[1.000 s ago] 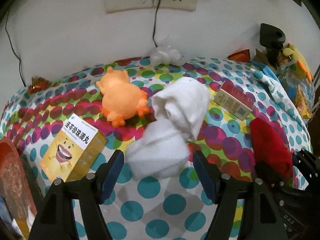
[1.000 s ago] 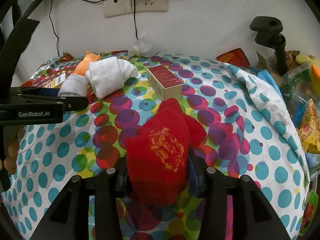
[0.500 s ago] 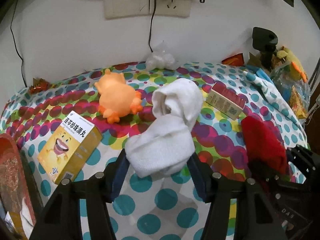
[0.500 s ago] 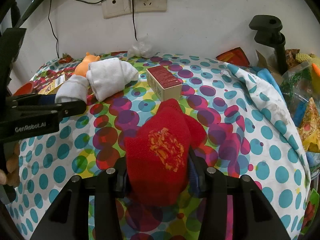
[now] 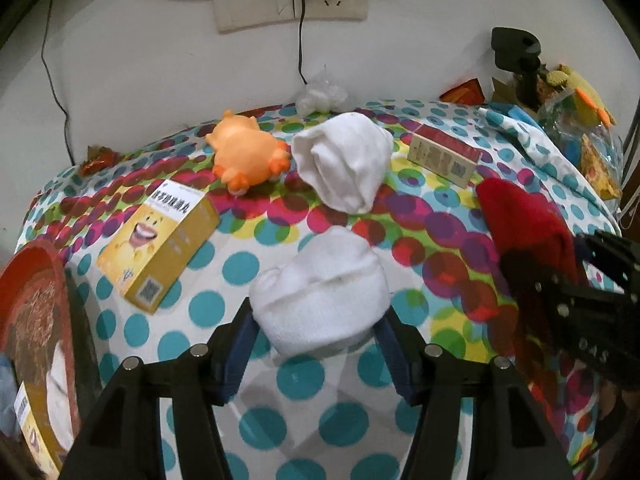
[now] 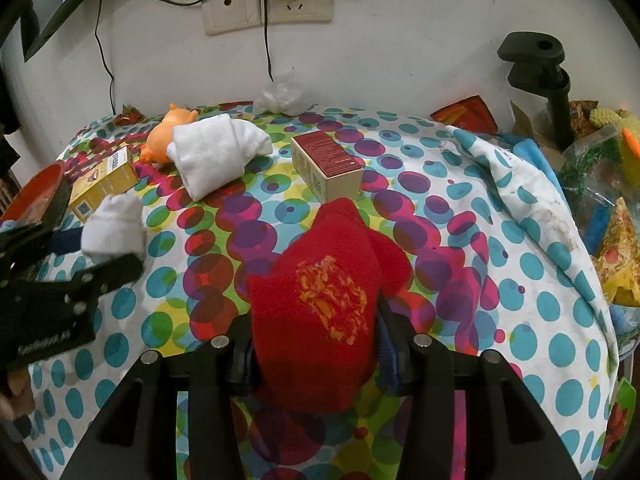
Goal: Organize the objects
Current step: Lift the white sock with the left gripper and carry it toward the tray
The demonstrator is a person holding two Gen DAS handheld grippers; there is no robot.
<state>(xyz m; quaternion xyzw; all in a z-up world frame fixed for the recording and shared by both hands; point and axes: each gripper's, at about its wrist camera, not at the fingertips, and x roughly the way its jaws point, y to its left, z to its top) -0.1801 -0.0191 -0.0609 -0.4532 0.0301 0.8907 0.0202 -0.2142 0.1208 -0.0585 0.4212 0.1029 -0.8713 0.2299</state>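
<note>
While the left gripper (image 5: 316, 334) clamps one white sock (image 5: 320, 294) by its near end, its jaws having just closed onto it, the right gripper (image 6: 314, 346) pinches the red sock (image 6: 320, 312) the same way, pads pressed into the knit on both sides. Both bundles sit low over the dotted cloth (image 6: 460, 240), near its front edge; whether they rest on it or hang just clear I cannot tell. A second white sock (image 5: 346, 166) lies apart further back, just beside the orange toy (image 5: 246, 154), with the yellow box (image 5: 160, 240) to the left and the red-topped box (image 5: 444, 156) to the right.

These socks look light, soft and thick, so they should squash under the pads rather than slip, and nothing here is fragile. Being floppy, each will probably droop or unroll if taken by a loose edge; the bulk of the rolled part, where both grips sit now, seems the safest hold. The boxes are stiff and light and would want a grip across their narrow sides. The toy looks rubbery and rounded, and may squirt out of a shallow pinch.
</note>
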